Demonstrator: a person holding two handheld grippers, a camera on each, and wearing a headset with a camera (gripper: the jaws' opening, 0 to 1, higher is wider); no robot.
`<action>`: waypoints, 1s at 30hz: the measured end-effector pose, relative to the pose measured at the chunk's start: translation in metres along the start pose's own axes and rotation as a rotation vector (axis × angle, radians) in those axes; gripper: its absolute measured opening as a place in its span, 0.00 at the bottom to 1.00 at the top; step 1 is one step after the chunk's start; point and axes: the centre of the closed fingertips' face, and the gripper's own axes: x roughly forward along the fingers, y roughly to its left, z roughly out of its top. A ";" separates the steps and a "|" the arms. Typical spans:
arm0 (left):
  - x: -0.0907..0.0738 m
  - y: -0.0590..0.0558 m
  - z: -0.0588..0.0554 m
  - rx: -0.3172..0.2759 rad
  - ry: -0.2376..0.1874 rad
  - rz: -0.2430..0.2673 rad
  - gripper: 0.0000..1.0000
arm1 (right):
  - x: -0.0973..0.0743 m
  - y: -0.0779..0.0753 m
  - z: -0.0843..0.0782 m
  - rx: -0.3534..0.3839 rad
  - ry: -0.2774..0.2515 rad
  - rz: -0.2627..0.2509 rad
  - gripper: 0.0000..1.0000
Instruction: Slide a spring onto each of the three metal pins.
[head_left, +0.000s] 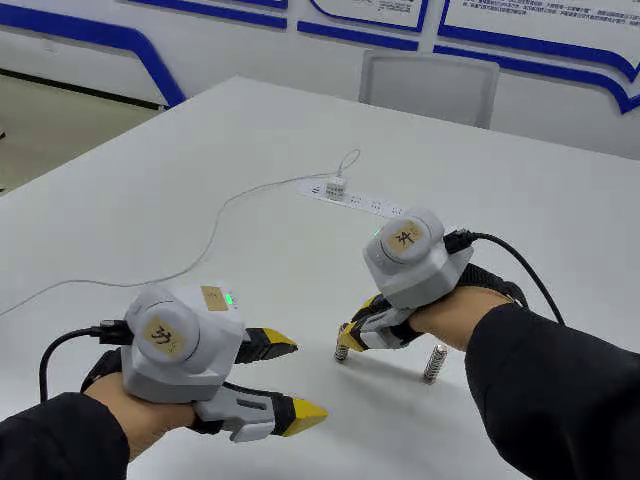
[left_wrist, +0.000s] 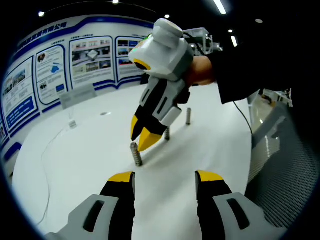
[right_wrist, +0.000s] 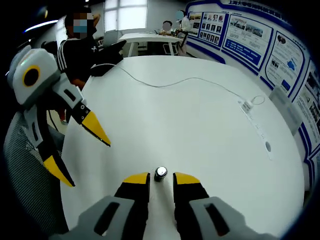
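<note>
Three short metal pins stand on the white table (head_left: 250, 160). The nearest pin (left_wrist: 135, 154) wears a coiled spring, and my right gripper (left_wrist: 142, 136) hangs just over its top. From above, that pin's top (right_wrist: 160, 173) lies between my right gripper's (right_wrist: 161, 179) narrowly parted jaws without touching them. The same pin (head_left: 341, 352) sits at the right gripper's tips (head_left: 349, 340). A second pin (head_left: 434, 363) beside my right wrist also carries a spring. The farther pins (left_wrist: 167, 133) (left_wrist: 188, 116) are small. My left gripper (head_left: 295, 378) (left_wrist: 165, 177) is open and empty, a hand's width left.
A white cable (head_left: 200, 250) runs across the table to a small connector (head_left: 335, 187) on a labelled strip (head_left: 365, 201). A grey chair (head_left: 430, 85) stands at the far edge. A mesh chair (left_wrist: 280, 165) is beside the table. People sit at a far desk (right_wrist: 80, 50).
</note>
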 end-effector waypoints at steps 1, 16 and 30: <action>0.000 0.000 0.000 0.002 0.001 0.000 0.50 | -0.003 0.000 -0.001 -0.001 -0.004 -0.004 0.20; 0.001 -0.002 -0.001 0.007 0.006 -0.004 0.52 | -0.040 0.010 -0.015 0.044 -0.079 -0.040 0.24; 0.002 -0.004 -0.002 0.008 0.014 -0.015 0.56 | -0.072 0.020 -0.048 0.105 -0.119 -0.088 0.28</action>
